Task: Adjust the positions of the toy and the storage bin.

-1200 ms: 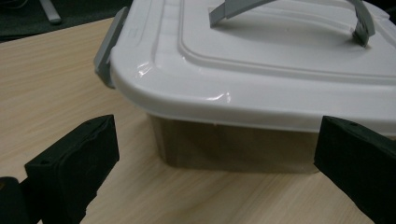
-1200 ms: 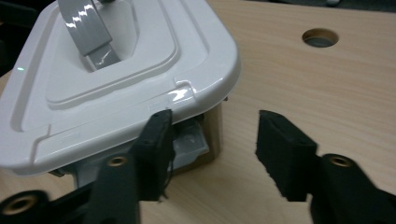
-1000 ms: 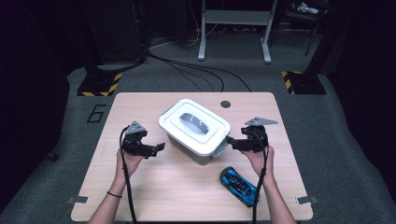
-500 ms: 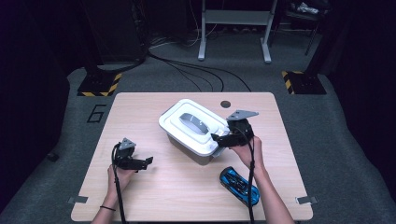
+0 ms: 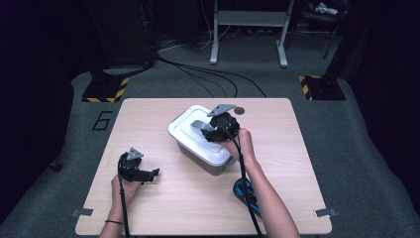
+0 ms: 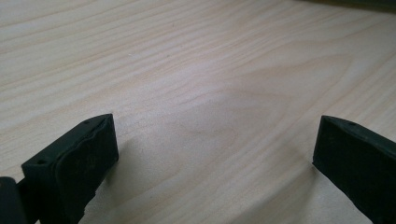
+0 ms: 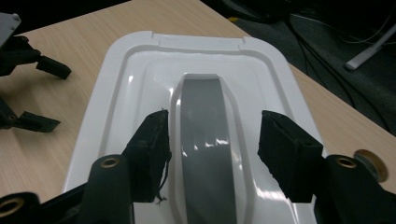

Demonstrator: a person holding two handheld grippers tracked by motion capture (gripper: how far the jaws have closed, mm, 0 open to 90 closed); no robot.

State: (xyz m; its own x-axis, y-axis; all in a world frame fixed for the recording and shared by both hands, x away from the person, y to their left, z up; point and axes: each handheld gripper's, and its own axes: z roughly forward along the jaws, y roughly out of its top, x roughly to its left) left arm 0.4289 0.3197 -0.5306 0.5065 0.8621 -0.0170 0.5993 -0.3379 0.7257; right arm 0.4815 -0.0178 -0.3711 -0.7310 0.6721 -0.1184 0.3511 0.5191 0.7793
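Handle (image 7: 208,140), grey and set lengthwise along the white lid (image 7: 140,65) mid-table, is straddled by the right gripper (image 7: 212,149), whose half-open jaws have just been closing; contact seemingly is not yet made. The left gripper (image 5: 143,173), held wide, is kept near-left.

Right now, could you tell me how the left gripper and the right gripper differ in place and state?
The left gripper rests low on the bare table, jaws wide with nothing between; the right gripper is over the white lidded box, its jaws, just closing, straddling the grey handle without pressing it. Both are black and hand-held.
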